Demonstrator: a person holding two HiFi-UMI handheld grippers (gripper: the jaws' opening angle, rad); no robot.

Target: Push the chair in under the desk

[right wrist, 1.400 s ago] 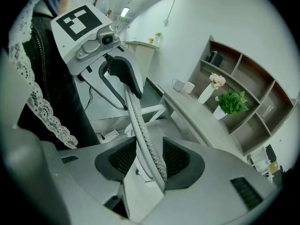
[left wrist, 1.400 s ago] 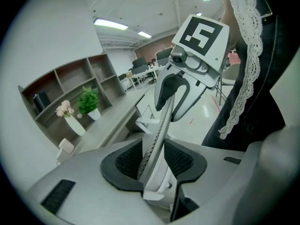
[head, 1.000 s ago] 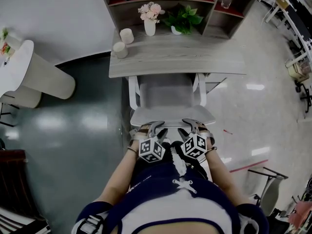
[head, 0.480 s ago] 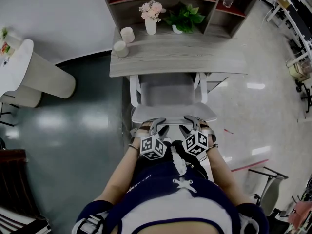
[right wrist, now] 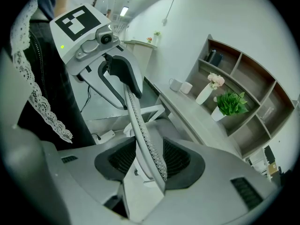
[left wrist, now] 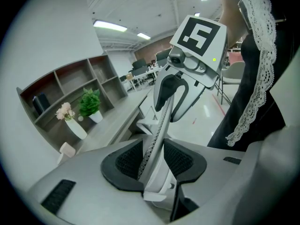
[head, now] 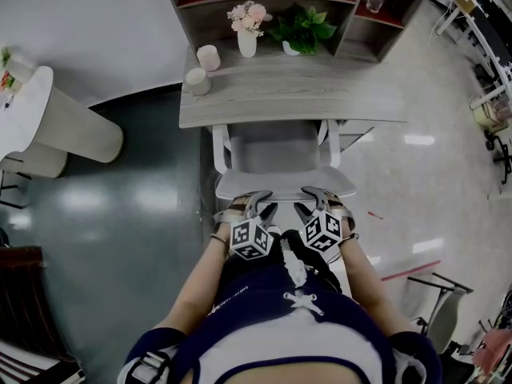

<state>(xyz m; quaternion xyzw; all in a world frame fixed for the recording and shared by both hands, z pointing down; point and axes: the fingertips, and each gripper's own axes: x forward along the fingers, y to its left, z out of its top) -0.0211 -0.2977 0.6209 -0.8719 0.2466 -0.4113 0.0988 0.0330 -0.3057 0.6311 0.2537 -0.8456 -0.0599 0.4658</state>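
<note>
I have the left gripper (head: 258, 208) and right gripper (head: 310, 204) side by side, each closed over the top rim of the backrest (head: 284, 185), though it is hard to judge whether the pads truly pinch it. That paired hold should keep the chair (head: 276, 152) running straight. Ahead of the jaws its seat sits partly beneath the desk (head: 320, 94), so more pushing remains.

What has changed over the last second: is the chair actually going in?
The chair has slid slightly further under the desk, and the left gripper and right gripper have moved forward with it. Both grippers stay clamped on its backrest rim. The desk and the items on it are unchanged.
</note>
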